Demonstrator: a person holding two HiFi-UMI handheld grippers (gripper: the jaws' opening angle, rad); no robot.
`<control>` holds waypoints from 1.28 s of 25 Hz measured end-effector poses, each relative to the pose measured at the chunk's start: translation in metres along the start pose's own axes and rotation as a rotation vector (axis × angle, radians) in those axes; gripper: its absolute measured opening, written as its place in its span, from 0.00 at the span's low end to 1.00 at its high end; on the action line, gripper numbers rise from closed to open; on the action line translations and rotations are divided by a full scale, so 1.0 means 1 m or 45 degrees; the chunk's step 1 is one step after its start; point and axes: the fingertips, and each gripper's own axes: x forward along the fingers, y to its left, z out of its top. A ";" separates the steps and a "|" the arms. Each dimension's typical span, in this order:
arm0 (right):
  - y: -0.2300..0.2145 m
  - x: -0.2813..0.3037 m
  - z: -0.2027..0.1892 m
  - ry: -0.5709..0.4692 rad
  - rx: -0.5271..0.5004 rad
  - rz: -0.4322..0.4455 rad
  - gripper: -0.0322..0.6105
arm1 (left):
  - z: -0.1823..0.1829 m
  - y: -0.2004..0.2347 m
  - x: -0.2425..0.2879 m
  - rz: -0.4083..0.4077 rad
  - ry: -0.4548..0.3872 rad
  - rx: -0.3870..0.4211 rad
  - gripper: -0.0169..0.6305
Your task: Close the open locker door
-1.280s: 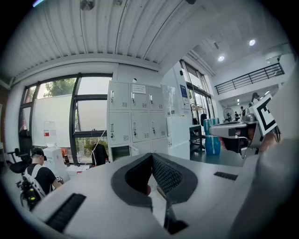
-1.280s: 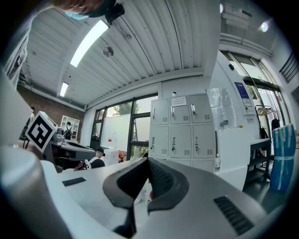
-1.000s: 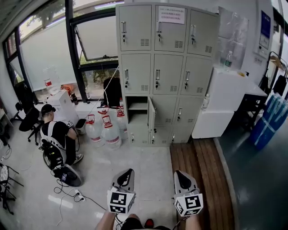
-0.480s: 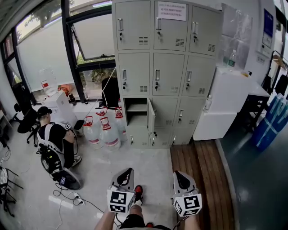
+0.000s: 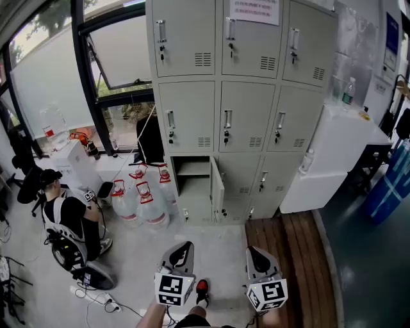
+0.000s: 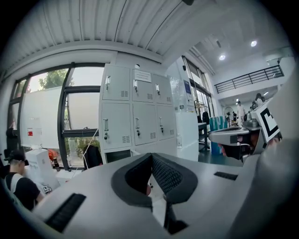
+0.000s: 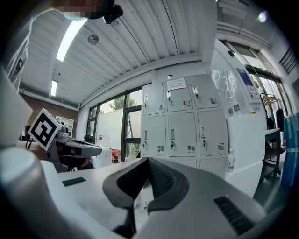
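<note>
Grey floor (image 5: 144, 246) in the head view leads to a sheet-metal locker bank (image 5: 246, 102); its open locker door (image 5: 218, 188), left column, hangs ajar, well ahead of both grippers. Left gripper view: the left gripper (image 5: 184, 246) has ribbed dark pads (image 6: 164, 173) meeting, empty. Right gripper view: the right gripper (image 5: 255, 251) is likewise closed, empty.

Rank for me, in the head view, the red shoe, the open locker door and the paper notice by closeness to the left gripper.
1. red shoe: on the floor, just below the left gripper.
2. open locker door: ahead, low in the lockers.
3. paper notice: farthest, high on the top middle locker.
</note>
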 end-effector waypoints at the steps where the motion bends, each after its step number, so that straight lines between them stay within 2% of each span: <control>1: -0.004 0.019 0.004 0.005 0.004 -0.002 0.07 | 0.004 0.012 0.015 0.001 0.003 -0.004 0.06; 10: -0.037 0.170 0.021 0.023 0.003 0.002 0.07 | 0.028 0.099 0.138 -0.016 0.011 -0.013 0.06; 18: -0.058 0.240 0.018 0.041 -0.020 0.016 0.07 | 0.028 0.139 0.199 -0.018 0.031 -0.035 0.06; 26: -0.081 0.290 -0.015 0.099 -0.016 0.111 0.07 | 0.004 0.146 0.248 0.030 0.099 -0.069 0.06; 32: -0.094 0.321 -0.068 0.171 0.038 0.219 0.07 | -0.038 0.146 0.279 0.101 0.160 -0.130 0.06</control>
